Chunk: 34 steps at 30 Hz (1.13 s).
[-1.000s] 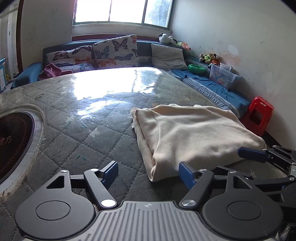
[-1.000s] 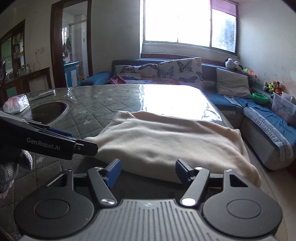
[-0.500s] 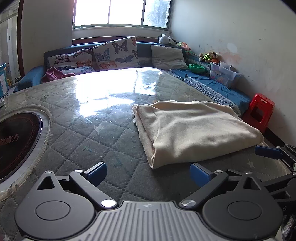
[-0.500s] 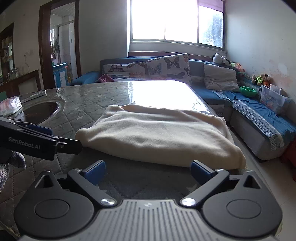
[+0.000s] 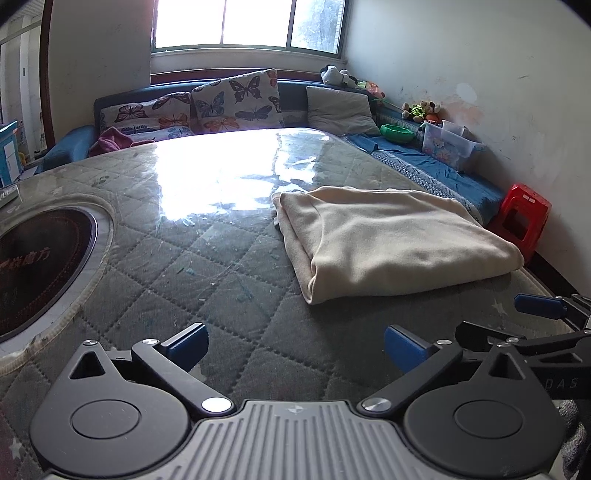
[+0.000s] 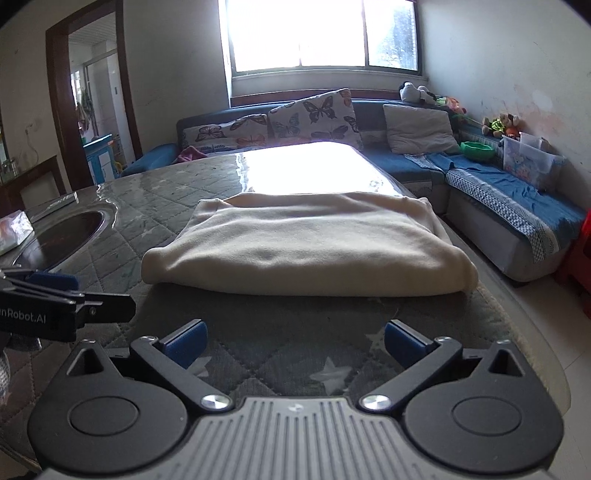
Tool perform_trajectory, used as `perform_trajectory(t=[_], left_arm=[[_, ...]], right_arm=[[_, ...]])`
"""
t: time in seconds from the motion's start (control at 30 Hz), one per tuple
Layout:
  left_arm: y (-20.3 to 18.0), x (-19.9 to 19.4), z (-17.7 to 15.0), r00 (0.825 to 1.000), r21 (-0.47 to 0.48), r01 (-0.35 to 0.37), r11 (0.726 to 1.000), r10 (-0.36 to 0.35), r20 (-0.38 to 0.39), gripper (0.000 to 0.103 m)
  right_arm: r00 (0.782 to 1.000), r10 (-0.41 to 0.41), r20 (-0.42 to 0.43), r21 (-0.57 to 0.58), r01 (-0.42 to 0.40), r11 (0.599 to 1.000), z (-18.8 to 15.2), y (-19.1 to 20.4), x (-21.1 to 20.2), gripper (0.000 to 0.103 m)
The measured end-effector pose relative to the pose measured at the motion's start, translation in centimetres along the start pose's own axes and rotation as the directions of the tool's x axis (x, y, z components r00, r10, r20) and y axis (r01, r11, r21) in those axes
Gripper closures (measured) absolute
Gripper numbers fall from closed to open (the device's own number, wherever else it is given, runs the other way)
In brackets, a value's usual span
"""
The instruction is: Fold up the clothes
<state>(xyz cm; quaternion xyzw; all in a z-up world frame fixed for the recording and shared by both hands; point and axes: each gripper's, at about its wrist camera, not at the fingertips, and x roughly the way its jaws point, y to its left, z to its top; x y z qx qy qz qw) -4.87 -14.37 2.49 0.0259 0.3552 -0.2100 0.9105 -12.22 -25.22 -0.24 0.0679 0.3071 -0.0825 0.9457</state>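
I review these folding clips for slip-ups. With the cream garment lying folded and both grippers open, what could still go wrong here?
1. The folded cream garment lies near the table's right edge; a nudge could push it toward the floor.
2. The glossy table cover looks slick, so the bundle may slide when pressed.
3. The left gripper and right gripper sit close together and might collide.

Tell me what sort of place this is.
Most likely a home living room: a corner sofa with butterfly cushions under a window, soft toys on the ledge, and a quilt-covered table bearing the folded cream garment.
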Motion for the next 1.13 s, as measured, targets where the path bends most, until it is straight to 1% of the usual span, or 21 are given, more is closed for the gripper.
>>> perform_trajectory(t=[0.27,0.6,1.13], left_arm=[[-0.2,-0.8,-0.6,1.0,-0.001,-0.006,1.0,0.006,0.004,0.0],[-0.9,-1.8,-1.0,1.0,0.014,-0.015,1.0,0.015,0.02,0.0],[-1.8,-2.7,-1.5,0.999,0.037,-0.014,0.999,0.013,0.033,0.0]], right_arm=[[1.0,-0.004,-0.001,0.008,0.004,1.0,-0.3,0.2,-0.5,0.0],[1.0,-0.015,0.026,-0.006,0.015,1.0,-0.5,0.5,-1.7,0.0],[0.999,-0.022,0.048,0.015,0.022,1.0,-1.3,0.2,-3.2,0.0]])
